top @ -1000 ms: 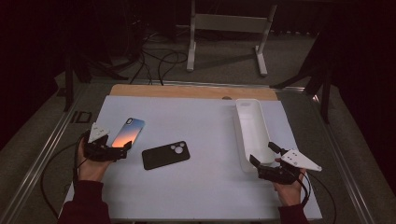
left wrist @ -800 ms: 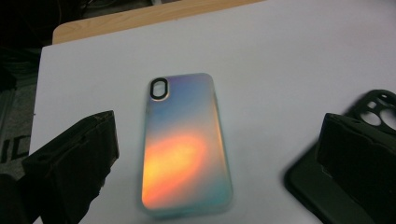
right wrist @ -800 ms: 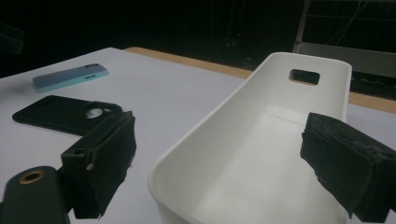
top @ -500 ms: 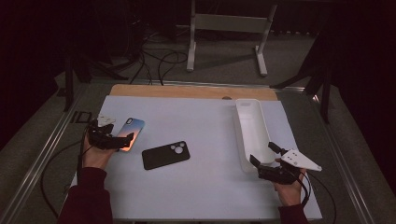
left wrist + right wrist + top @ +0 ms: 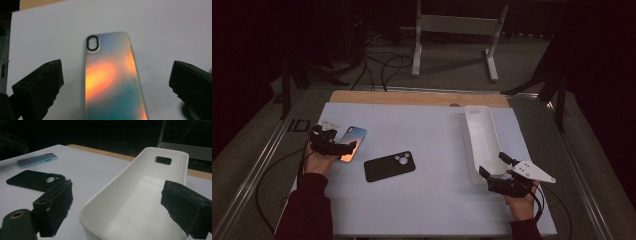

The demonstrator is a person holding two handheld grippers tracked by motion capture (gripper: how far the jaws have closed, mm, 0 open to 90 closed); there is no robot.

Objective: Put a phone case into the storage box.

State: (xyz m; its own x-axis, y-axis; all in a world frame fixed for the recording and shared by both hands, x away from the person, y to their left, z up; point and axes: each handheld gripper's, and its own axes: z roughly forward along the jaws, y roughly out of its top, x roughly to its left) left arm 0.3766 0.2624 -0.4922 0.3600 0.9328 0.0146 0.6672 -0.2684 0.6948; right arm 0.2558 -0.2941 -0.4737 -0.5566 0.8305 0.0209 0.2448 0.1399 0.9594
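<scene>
Left tongs (image 5: 116,82) now straddle iridescent case (image 5: 111,80) (jaws wide).

Dark red sleeves (image 5: 309,210); black grippers with trailing black cables.

Iridescent orange-teal phone case (image 5: 111,82); white bin (image 5: 140,202)

Pale table (image 5: 427,210): two phone cases (image 5: 389,166), seemingly empty tray (image 5: 482,142).
</scene>
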